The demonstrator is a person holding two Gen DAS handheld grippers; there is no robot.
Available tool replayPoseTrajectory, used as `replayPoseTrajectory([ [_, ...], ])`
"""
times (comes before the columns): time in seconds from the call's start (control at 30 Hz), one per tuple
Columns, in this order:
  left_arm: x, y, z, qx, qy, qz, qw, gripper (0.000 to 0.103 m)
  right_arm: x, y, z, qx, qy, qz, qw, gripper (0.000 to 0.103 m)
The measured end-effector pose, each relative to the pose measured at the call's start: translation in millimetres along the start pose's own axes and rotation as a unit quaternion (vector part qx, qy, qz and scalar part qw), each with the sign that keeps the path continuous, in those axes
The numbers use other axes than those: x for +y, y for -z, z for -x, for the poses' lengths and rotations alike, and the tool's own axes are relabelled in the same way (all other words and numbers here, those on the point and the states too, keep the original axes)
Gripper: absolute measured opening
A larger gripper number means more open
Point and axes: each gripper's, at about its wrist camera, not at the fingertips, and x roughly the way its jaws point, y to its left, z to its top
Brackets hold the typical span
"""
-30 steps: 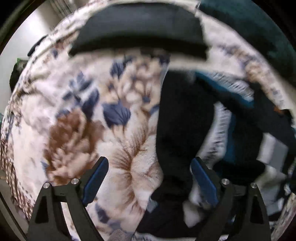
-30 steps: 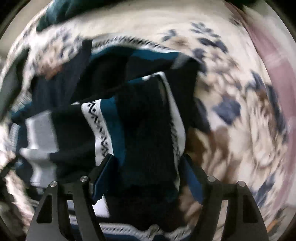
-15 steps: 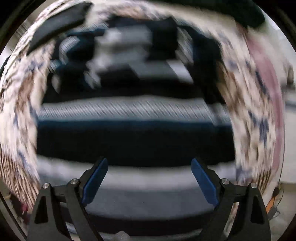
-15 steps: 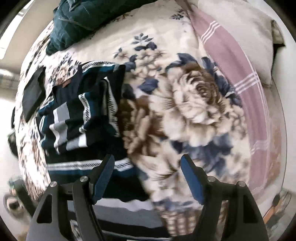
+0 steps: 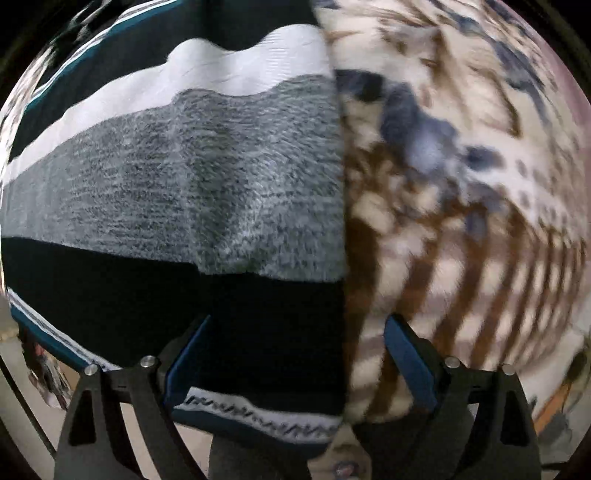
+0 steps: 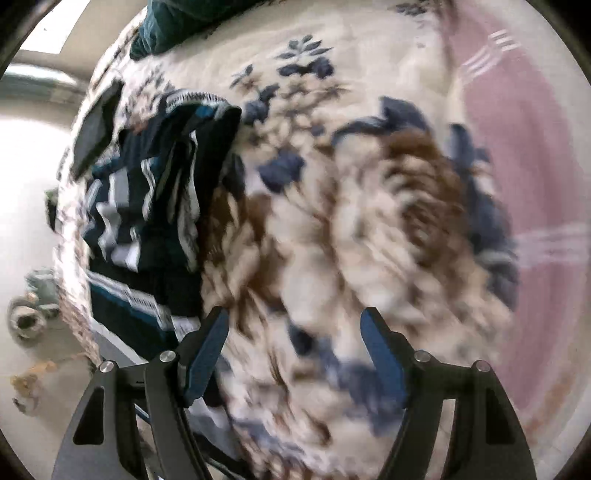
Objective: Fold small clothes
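Note:
A striped knit garment (image 5: 192, 184) in black, grey, white and teal lies on a floral blanket (image 5: 461, 177) over a bed. In the left wrist view it fills the left half, its straight right edge running down the middle. My left gripper (image 5: 295, 362) is open, low over the garment's black band and patterned hem, straddling that edge. In the right wrist view the garment (image 6: 155, 221) lies bunched at the left. My right gripper (image 6: 295, 354) is open and empty above the blanket (image 6: 369, 221), to the right of the garment.
A flat dark rectangular object (image 6: 96, 129) lies on the blanket beyond the garment. A dark teal cloth heap (image 6: 173, 26) sits at the far edge. A pink striped sheet (image 6: 535, 166) lies at the right. The floor (image 6: 29, 332) shows past the bed's left edge.
My right gripper has let go of the garment and pulled away to the right over the blanket. My left gripper has swung down close over the garment's lower edge. Both views are motion-blurred.

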Motion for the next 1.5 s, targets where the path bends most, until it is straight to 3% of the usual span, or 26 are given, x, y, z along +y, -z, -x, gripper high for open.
replayPoseTrajectory([
  [0.07, 0.4, 0.2, 3.8, -0.023, 0.008, 0.019, 0.9995, 0.091, 4.7, -25.0, -24.2, -0.012, -0.042, -0.009, 0.999, 0.076],
  [0.13, 2.5, 3.0, 10.1, -0.050, 0.011, 0.019, 0.9985, 0.077, 14.4, -47.0, -45.9, -0.010, -0.070, -0.010, 0.997, 0.076],
  [0.17, 5.8, 2.8, 16.0, -0.063, 0.014, 0.021, 0.9977, 0.055, 18.8, -56.8, -56.1, -0.009, -0.082, -0.014, 0.997, 0.076],
  [0.2, 12.0, 3.7, 22.6, -0.078, 0.014, 0.022, 0.9967, 0.027, 24.0, -67.9, -68.1, -0.005, -0.097, -0.021, 0.995, 0.076],
  [0.27, 18.1, 5.0, 33.4, -0.094, 0.012, 0.017, 0.9953, 0.008, 33.6, -87.0, -90.6, 0.004, -0.118, -0.038, 0.992, 0.076],
  [0.43, 44.9, 8.3, 57.0, -0.123, 0.023, 0.036, 0.9915, 0.005, 63.1, -105.7, -113.5, 0.015, -0.109, -0.039, 0.993, 0.079],
  [0.5, 54.1, 15.9, 70.7, -0.129, 0.031, 0.050, 0.9899, 0.005, 73.6, -105.7, -112.4, 0.018, -0.112, -0.029, 0.993, 0.047],
  [0.53, 59.6, 17.8, 78.8, -0.136, 0.032, 0.054, 0.9887, 0.005, 80.2, -104.0, -110.9, 0.023, -0.098, -0.022, 0.995, 0.017],
  [0.8, 127.5, 32.3, 140.5, -0.174, 0.032, 0.096, 0.9796, 0.005, 122.8, -103.1, -60.8, -0.003, -0.078, -0.008, 0.997, 0.014],
  [1.07, 250.1, 37.6, 156.7, -0.191, 0.036, 0.184, 0.9635, 0.005, 254.4, -110.0, -32.3, -0.017, -0.018, 0.046, 0.999, 0.013],
  [1.17, 298.2, 31.1, 145.9, -0.188, 0.047, 0.210, 0.9583, 0.005, 323.4, -118.8, -51.1, -0.017, -0.004, 0.062, 0.998, 0.013],
  [1.3, 368.7, 19.8, 120.3, -0.173, 0.058, 0.238, 0.9538, 0.005, 413.9, -135.0, -113.7, -0.011, 0.028, 0.078, 0.996, 0.013],
  [1.5, 443.7, 9.9, 63.0, -0.144, 0.080, 0.286, 0.9441, 0.005, 489.8, -143.4, -219.3, 0.016, 0.096, 0.105, 0.990, 0.012],
])
